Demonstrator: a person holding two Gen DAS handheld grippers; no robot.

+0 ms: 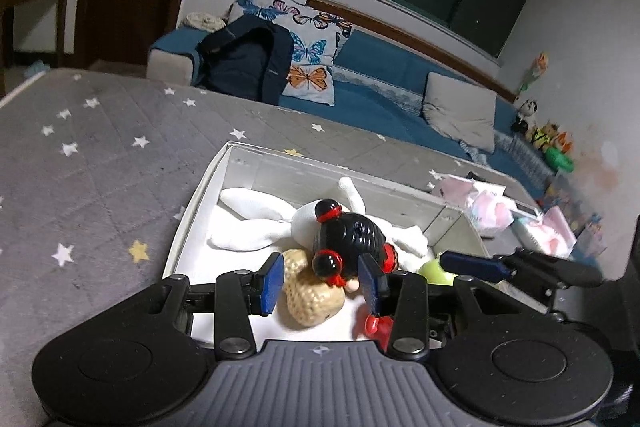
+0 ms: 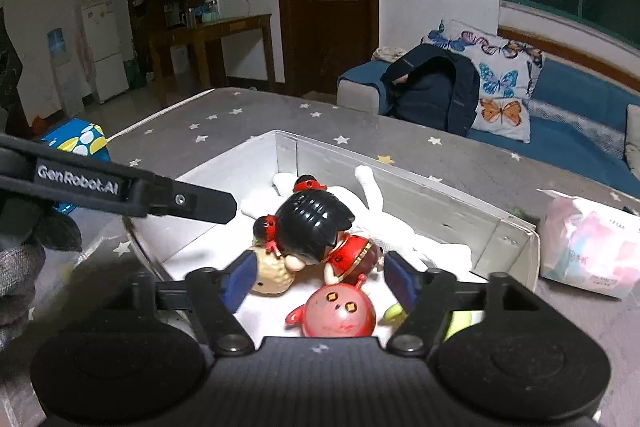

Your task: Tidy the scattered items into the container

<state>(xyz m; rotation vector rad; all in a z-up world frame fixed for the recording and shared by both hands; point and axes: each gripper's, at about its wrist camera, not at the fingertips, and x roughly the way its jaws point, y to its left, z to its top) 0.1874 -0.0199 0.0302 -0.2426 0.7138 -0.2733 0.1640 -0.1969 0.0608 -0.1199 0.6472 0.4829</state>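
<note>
A: What sits in the box (image 2: 460, 211)?

B: It's a shallow white cardboard box on a grey quilted surface (image 1: 100, 167) printed with small stars. Inside lie a floppy white plush rabbit (image 1: 256, 227), a glossy hard-plastic doll (image 2: 316, 227) with ribbed black hair, red hair ties and a red dress, a tan peanut-shaped toy (image 1: 312, 303) with a pebbled skin, a round shiny red ball figure (image 2: 340, 315) with square eyes, and something smooth and yellow-green (image 1: 434, 271) at the near corner.

A: And the tools?

B: The left hand-held gripper (image 1: 320, 281) has its blue pads spread apart with nothing clamped; the doll's head and the peanut show between them, lying in the box. The right hand-held gripper (image 2: 320, 277) also stands wide, pads touching nothing, above the doll and red ball.

A: Anything outside the box?

B: A soft crinkly pink-and-white packet (image 2: 588, 247) lies just beside its right wall
</note>
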